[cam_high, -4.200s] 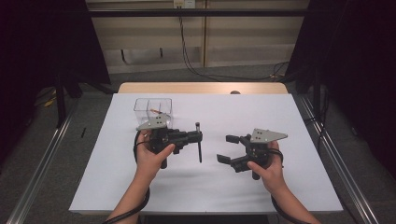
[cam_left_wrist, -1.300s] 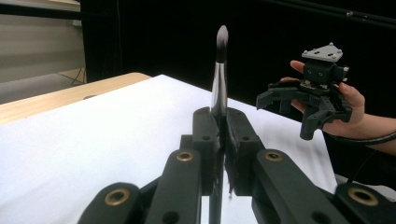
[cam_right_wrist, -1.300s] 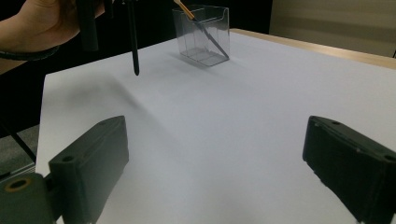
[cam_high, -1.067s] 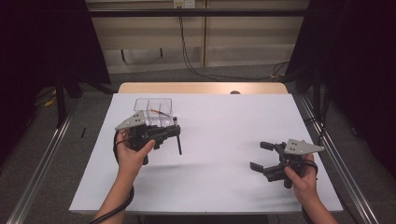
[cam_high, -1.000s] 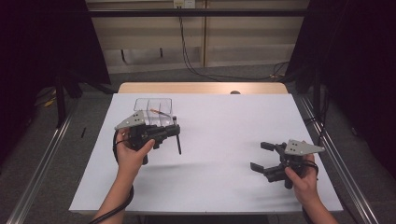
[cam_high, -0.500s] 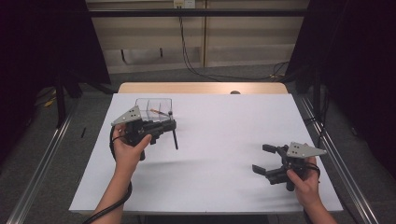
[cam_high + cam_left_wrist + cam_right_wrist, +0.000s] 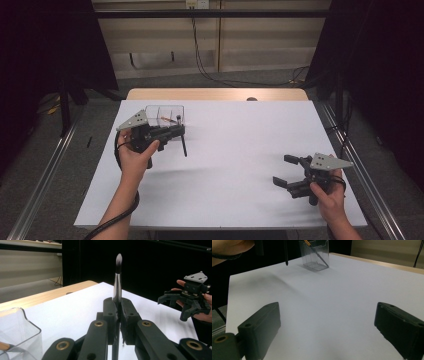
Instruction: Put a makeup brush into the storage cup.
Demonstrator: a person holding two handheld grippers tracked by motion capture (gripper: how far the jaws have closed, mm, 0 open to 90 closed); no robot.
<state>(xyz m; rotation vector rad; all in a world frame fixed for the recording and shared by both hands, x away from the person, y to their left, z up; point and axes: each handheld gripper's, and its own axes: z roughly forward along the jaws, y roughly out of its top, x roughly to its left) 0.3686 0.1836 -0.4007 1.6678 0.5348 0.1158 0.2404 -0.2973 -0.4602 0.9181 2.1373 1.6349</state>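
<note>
My left gripper (image 7: 172,132) is shut on a slim black brush (image 7: 184,146), held above the white table just in front of a clear plastic box (image 7: 151,111). In the left gripper view the brush (image 7: 117,277) stands up between the closed jaws (image 7: 119,312), silver ferrule and dark bristle tip uppermost, with the box's corner (image 7: 17,330) at lower left. My right gripper (image 7: 282,170) hovers open over the table's near right part. In the right gripper view its jaws (image 7: 327,325) stand wide apart with nothing between them.
The clear box (image 7: 314,255) holds an orange-handled stick and a grey one leaning inside. The white table (image 7: 240,140) has a wooden strip along its far edge (image 7: 215,94). Metal rails run along both sides on the floor.
The left gripper has carried the brush a little farther back and left, close to the clear box. The right gripper has stayed where it was over the last second.
</note>
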